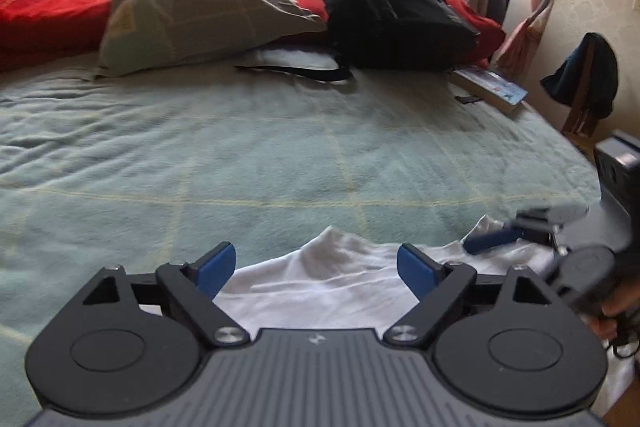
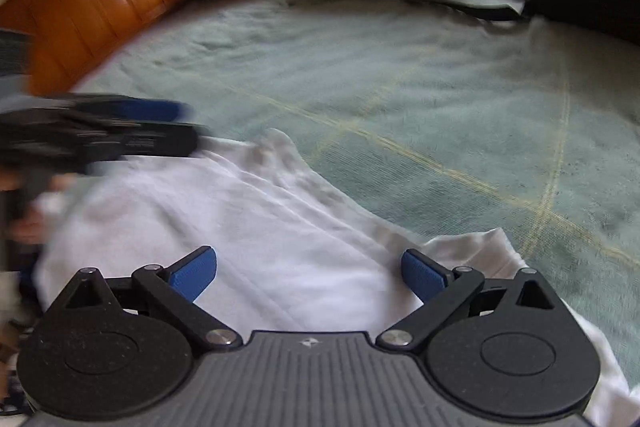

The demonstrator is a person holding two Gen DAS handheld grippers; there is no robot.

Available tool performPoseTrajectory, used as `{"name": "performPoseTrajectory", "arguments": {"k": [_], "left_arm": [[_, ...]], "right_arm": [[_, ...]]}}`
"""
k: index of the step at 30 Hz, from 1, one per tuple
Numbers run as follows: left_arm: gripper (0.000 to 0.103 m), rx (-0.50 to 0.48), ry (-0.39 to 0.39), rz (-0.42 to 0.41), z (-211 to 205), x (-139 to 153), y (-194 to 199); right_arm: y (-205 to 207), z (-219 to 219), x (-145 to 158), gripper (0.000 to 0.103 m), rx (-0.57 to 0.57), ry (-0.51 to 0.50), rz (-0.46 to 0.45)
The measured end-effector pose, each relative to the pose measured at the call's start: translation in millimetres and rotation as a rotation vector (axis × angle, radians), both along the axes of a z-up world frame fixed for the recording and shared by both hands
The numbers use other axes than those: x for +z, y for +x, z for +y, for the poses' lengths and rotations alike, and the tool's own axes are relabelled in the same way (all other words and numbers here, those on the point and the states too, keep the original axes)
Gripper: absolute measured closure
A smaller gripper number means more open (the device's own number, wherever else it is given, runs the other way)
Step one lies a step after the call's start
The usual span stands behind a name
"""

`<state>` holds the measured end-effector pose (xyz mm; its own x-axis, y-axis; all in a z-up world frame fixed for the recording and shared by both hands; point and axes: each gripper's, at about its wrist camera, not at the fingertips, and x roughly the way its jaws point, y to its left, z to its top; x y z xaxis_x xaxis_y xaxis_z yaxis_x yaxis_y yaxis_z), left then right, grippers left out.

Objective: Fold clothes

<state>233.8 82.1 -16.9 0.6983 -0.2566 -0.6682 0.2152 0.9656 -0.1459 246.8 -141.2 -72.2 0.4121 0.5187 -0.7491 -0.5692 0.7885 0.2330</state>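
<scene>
Fabric of the white garment (image 1: 340,287) lies rumpled at the near edge of the green bedcover (image 1: 280,155). Left gripper (image 1: 316,269) and right gripper (image 2: 308,273) hover spread over it, holding nothing, probably seeking an edge. Far behind are a pillow (image 1: 200,11) and a backpack (image 1: 392,7).

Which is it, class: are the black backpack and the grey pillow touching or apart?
Cannot tell. In the left wrist view the black backpack stands right beside the grey pillow, edges meeting in the picture, but neither contact nor gap shows plainly.

Low wrist views (shared white garment (image 1: 320,283))
</scene>
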Motion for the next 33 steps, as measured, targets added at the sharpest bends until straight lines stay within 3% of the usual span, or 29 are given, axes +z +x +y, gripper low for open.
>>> {"name": "performPoseTrajectory", "arguments": {"k": [2, 4, 9, 14, 16, 21, 27, 30, 33], "left_arm": [[0.015, 0.018, 0.035, -0.006, 1, 0, -8], [0.014, 0.03, 0.058, -0.012, 3, 0, -16], [0.012, 0.029, 0.053, 0.005, 2, 1, -23], [0.012, 0.008, 0.065, 0.019, -4, 2, -32], [0.011, 0.004, 0.075, 0.019, -5, 3, -40], [0.008, -0.003, 0.051, 0.033, -7, 0, -57], [0.008, -0.045, 0.028, 0.089, -17, -20, -66], [0.009, -0.011, -0.002, 0.137, -9, -36, -59], [0.009, -0.007, 0.026, 0.102, -13, -20, -72]], "right_arm": [[5, 2, -2, 0.002, -0.031, -0.041, -0.028], [1, 2, 7, 0.002, -0.04, -0.018, -0.026], [-12, 11, 15, 0.0, 0.012, 0.033, 0.004], [6, 13, -1, 0.0, -0.04, 0.009, -0.005], [6, 9, 7, 0.0, -0.057, 0.014, -0.014], [-30, -28, 39, 0.0, -0.096, 0.001, -0.076], [-62, -87, 19, 0.0, -0.249, -0.026, -0.005], [-71, -106, 14, 0.0, -0.315, 0.011, -0.016], [-87, -110, 23, 0.0, -0.321, 0.027, -0.028]]}}
